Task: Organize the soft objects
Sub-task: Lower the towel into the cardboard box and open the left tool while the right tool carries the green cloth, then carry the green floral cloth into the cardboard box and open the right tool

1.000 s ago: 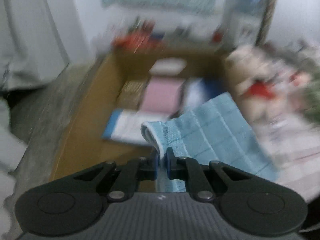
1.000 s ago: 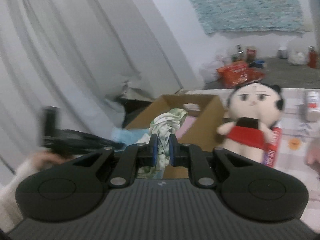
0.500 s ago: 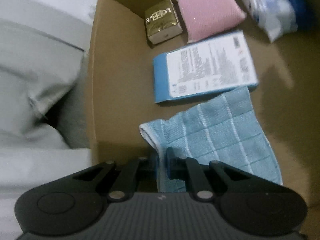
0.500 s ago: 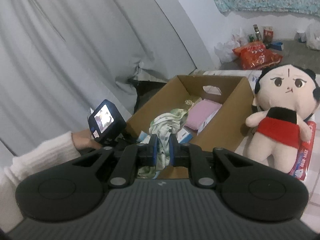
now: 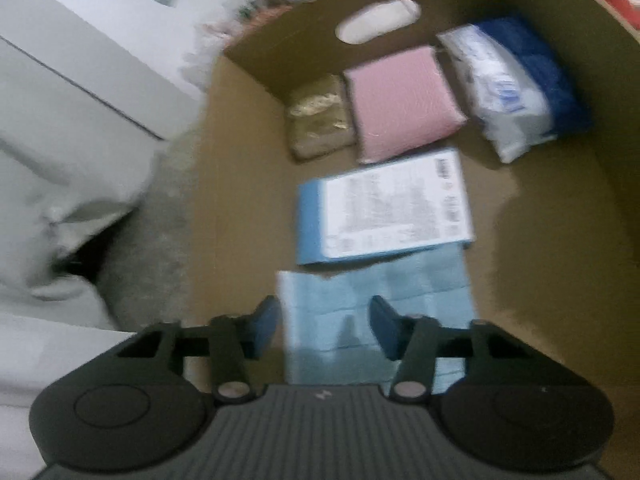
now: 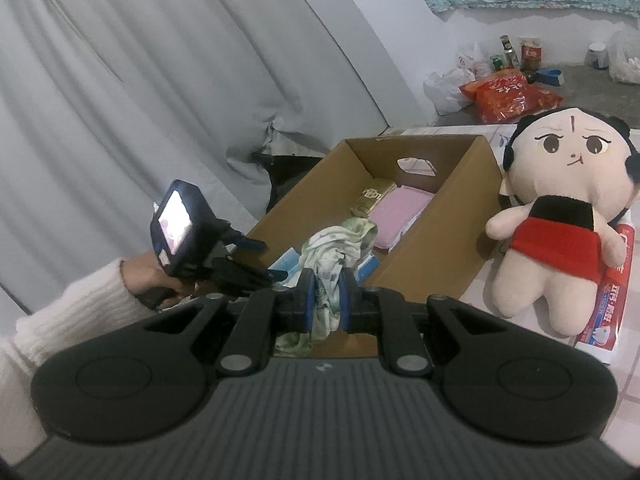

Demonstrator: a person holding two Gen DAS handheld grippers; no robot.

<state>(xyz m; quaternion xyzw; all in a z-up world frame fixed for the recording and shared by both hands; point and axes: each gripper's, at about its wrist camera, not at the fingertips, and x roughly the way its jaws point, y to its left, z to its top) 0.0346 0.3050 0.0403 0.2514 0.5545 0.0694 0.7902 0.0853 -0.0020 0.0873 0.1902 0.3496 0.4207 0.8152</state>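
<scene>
- The cardboard box (image 5: pixel 248 208) now fills the left wrist view from close above, where a second ago it was seen from farther off with the room behind it; the left gripper (image 5: pixel 324 328) has dropped into the box and points steeply down at its floor
- The blue towel (image 5: pixel 376 300), pinched and hanging from that gripper half a second ago, now lies flat on the box floor, its far edge touching the blue-and-white packet (image 5: pixel 384 212); beyond that sit a pink pack (image 5: pixel 400 100), a gold packet (image 5: pixel 320 120) and a white-and-blue bag (image 5: pixel 504 84) against the far wall
- The left gripper's jaws are opening; the towel lies below the gap and the pads appear clear of it, so I judge this soft item delivered and released
- The right gripper (image 6: pixel 325 296) stays clenched on the patterned cloth (image 6: pixel 340 248), holding it up near the box's near end, tilted only slightly down; this looks like the next piece to go in
- The plush doll (image 6: pixel 560 216) still waits on the tabletop (image 6: pixel 624 380) just beside the box, lying partly on a toothpaste carton (image 6: pixel 600 320)
</scene>
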